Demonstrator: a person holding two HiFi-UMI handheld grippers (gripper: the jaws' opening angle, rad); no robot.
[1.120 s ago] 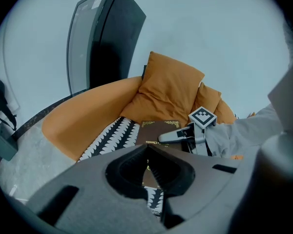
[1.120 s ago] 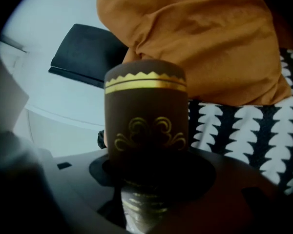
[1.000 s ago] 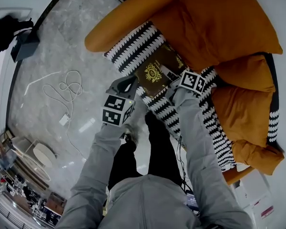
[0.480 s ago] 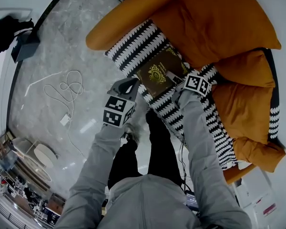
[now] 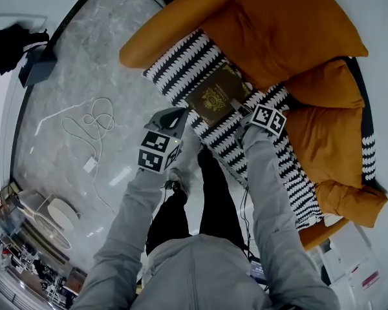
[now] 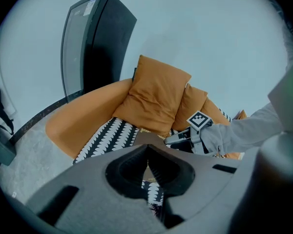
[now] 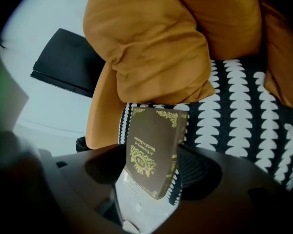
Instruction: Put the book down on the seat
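A brown book [image 5: 216, 95] with gold print lies flat on the black-and-white patterned seat [image 5: 181, 66], just in front of a big orange cushion [image 5: 278, 28]. In the right gripper view the book [image 7: 154, 147] rests cover up, its near end still between the parted jaws of my right gripper [image 7: 154, 191], with a small gap on either side. From the head view the right gripper [image 5: 244, 110] reaches over the book's right edge. My left gripper [image 5: 171, 118] hangs shut and empty off the seat's front edge, and its own view looks past its jaws [image 6: 147, 152] towards the book [image 6: 145, 139].
More orange cushions [image 5: 323, 134] fill the sofa's right side, and its orange armrest [image 5: 174, 21] curves along the left. A white cable [image 5: 84, 124] and a dark bag [image 5: 22, 44] lie on the marble floor. A dark cabinet [image 6: 95, 43] stands behind the sofa.
The book has gone from upright and close in the right jaws to lying flat on the seat, farther from the camera. The right jaws have loosened. The left gripper barely moved.
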